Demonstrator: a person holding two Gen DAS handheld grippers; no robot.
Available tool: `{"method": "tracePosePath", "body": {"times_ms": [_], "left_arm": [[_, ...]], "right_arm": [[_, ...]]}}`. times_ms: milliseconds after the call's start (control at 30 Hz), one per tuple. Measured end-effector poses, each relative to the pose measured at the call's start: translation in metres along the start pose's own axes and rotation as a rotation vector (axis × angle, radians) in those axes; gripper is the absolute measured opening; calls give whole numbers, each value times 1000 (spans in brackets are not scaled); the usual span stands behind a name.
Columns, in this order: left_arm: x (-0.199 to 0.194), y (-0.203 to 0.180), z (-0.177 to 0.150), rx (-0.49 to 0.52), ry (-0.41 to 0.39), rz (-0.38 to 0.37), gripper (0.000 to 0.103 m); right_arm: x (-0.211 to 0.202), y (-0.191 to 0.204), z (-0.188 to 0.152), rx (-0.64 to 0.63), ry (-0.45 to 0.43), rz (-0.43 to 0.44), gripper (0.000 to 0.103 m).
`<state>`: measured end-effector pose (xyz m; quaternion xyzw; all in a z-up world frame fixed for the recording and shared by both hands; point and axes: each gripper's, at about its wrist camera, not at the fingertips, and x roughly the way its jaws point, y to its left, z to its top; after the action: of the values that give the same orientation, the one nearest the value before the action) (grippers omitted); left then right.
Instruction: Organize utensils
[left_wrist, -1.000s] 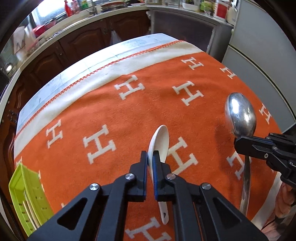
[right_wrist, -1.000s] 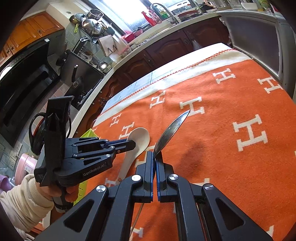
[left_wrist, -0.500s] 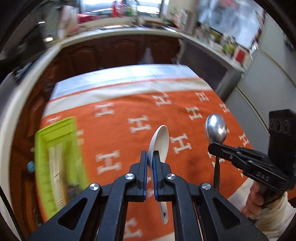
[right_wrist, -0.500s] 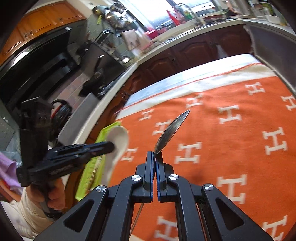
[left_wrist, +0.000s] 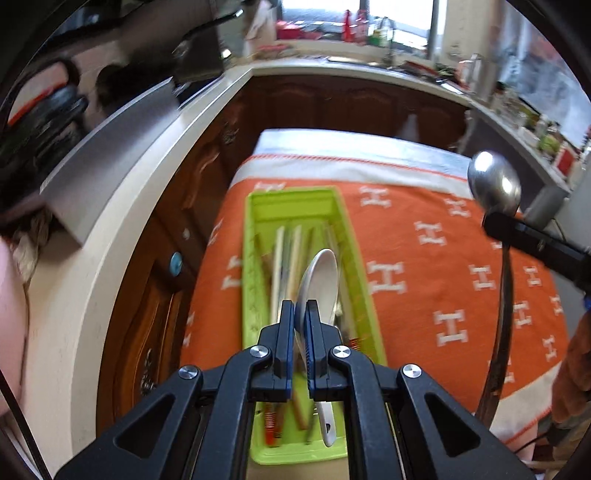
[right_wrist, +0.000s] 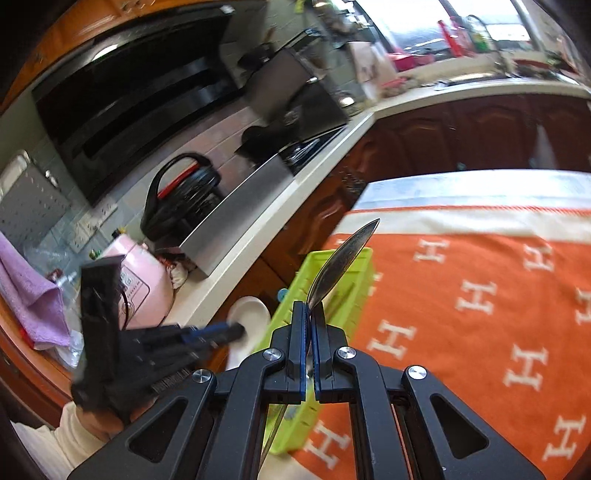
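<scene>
My left gripper (left_wrist: 302, 314) is shut on a white ceramic spoon (left_wrist: 320, 280) and holds it above the lime green utensil tray (left_wrist: 295, 201), which holds chopsticks (left_wrist: 279, 266) and other utensils. The tray sits at the left edge of the orange blanket. My right gripper (right_wrist: 309, 317) is shut on a metal spoon (right_wrist: 341, 258), held in the air to the right of the tray (right_wrist: 343, 291). The metal spoon (left_wrist: 494, 184) also shows at the right of the left wrist view. The white spoon (right_wrist: 249, 319) and left gripper (right_wrist: 207, 332) show in the right wrist view, left of the tray.
The orange blanket with white H marks (left_wrist: 443, 266) covers the table. A white counter (left_wrist: 110, 240) and dark wooden cabinets (left_wrist: 207, 177) run close along the table's left side. A pink appliance (right_wrist: 142, 284) and a black pot (right_wrist: 184, 192) stand on the counter.
Both grippers have swung left with their spoons. The green tray has come from the left edge to right under my left gripper. The right gripper now points towards the tray.
</scene>
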<state>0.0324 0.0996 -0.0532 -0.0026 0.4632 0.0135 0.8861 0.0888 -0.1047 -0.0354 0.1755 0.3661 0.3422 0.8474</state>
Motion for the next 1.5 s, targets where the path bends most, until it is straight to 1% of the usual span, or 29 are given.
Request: {"method": "tracePosePath", "body": {"times_ms": [67,100,200,333,467,567,600,633,667,733,767,800,833,967,1133,1267,1333,1367,1433,1500], "left_arm": [[13,10,-3,-32,18,-1,3],[15,9,-7,-42,21,-3,3],[30,14,-5,-61,30,-2,3],[45,18,-3,-74,45,0,3],[61,26,-2,-115,73,-29,4],[71,29,-2,-119,88,-30,8],[72,29,-2,-123,88,-31,11],[73,30,-3,-125,88,-34,17],[73,30,-3,-128,85,-37,22],[69,29,-1,-128,72,-53,34],[68,27,0,-125,67,-55,40],[64,25,1,-120,56,-44,51],[60,22,2,-114,41,-33,56],[52,15,4,-100,21,-30,58],[39,6,5,-81,-5,-16,72],[28,0,3,-65,-25,-3,80],[24,-2,2,-64,-28,3,88],[22,-3,2,-64,-30,5,90],[20,-3,-1,-64,-34,11,98],[18,-2,-4,-67,-35,22,102]], "right_arm": [[22,14,6,-28,29,-9,2],[33,20,7,-41,46,-17,2],[71,31,6,-78,116,-38,2],[120,31,-1,-120,202,-72,2],[155,23,-7,-107,266,-84,3],[173,12,-11,-75,320,-91,4],[177,8,-11,-60,333,-89,5],[180,3,-12,-47,340,-94,7],[182,0,-12,-37,341,-95,9],[179,-8,-11,-10,334,-91,20],[177,-11,-10,1,327,-92,22],[174,-14,-9,12,315,-92,24],[171,-14,-8,17,307,-93,25],[155,-13,-6,26,286,-91,25],[132,-9,-7,12,263,-117,25],[115,-6,-9,6,250,-136,25],[108,-6,-11,0,242,-152,25],[106,-5,-12,-1,241,-160,26],[100,-6,-16,4,237,-172,30],[94,-6,-20,6,234,-192,35]]}}
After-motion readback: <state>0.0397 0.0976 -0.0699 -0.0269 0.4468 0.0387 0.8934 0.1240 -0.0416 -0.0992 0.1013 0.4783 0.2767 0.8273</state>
